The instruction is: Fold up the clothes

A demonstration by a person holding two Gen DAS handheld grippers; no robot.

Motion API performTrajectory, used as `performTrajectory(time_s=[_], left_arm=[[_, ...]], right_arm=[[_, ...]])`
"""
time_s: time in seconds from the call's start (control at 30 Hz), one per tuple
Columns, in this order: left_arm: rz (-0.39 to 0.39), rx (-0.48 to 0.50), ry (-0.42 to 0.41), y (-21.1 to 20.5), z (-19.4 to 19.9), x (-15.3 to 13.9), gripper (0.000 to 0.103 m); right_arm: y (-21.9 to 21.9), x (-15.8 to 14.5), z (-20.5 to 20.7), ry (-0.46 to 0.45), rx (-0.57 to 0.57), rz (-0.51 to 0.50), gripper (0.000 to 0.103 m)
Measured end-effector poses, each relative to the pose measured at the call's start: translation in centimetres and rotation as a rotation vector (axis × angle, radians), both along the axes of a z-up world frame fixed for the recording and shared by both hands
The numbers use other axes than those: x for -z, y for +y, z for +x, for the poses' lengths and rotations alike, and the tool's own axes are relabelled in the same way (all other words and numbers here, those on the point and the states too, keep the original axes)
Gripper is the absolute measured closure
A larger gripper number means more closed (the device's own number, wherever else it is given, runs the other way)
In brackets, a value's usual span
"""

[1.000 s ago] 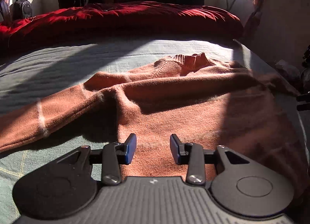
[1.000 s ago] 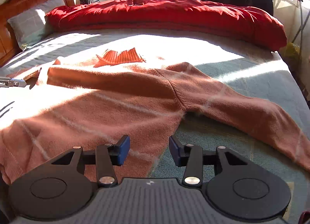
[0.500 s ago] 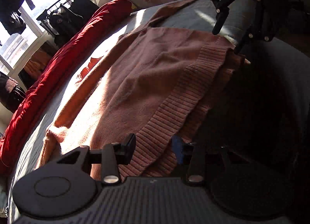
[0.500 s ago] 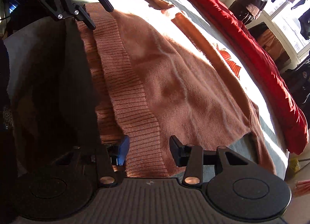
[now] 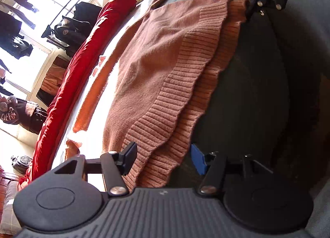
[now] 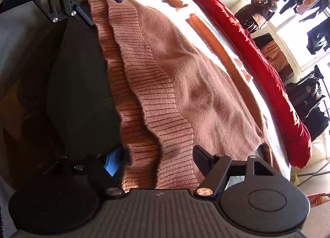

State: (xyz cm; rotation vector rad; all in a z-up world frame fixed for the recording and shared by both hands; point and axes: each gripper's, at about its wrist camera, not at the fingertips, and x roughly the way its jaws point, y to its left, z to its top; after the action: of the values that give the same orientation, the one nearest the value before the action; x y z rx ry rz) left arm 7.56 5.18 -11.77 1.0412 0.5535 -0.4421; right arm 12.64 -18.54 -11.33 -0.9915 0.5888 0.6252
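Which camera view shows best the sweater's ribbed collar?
Neither view shows it well. The left wrist view is slightly better: the collar appears small, overexposed, beside the red duvet. In the right wrist view only a partly hidden sliver shows behind the sweater's body.

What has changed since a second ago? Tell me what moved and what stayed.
Both grippers rolled sideways and dropped to the sweater's ribbed hem, one at each end. The left gripper and right gripper now straddle the hem's corners, jaws opening wider, the knit between them but not yet pinched. The sweater itself lies spread on the bed as before, and the red quilt is unmoved.
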Motion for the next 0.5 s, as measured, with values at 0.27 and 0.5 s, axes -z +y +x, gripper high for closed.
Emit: performTrajectory(time_s=[0.27,0.5], left_arm=[[0.067,0.006,-0.041,0.7,-0.3,0.3,0.038],[0.130,-0.038,-0.110,2.2,-0.6,-0.1,0.038]], right_arm=[[-0.8,-1.9,0.5,-0.068,0.063,0.073,0.055],[-0.4,-1.1,0.2,-0.061,0.055,0.047,0.075]])
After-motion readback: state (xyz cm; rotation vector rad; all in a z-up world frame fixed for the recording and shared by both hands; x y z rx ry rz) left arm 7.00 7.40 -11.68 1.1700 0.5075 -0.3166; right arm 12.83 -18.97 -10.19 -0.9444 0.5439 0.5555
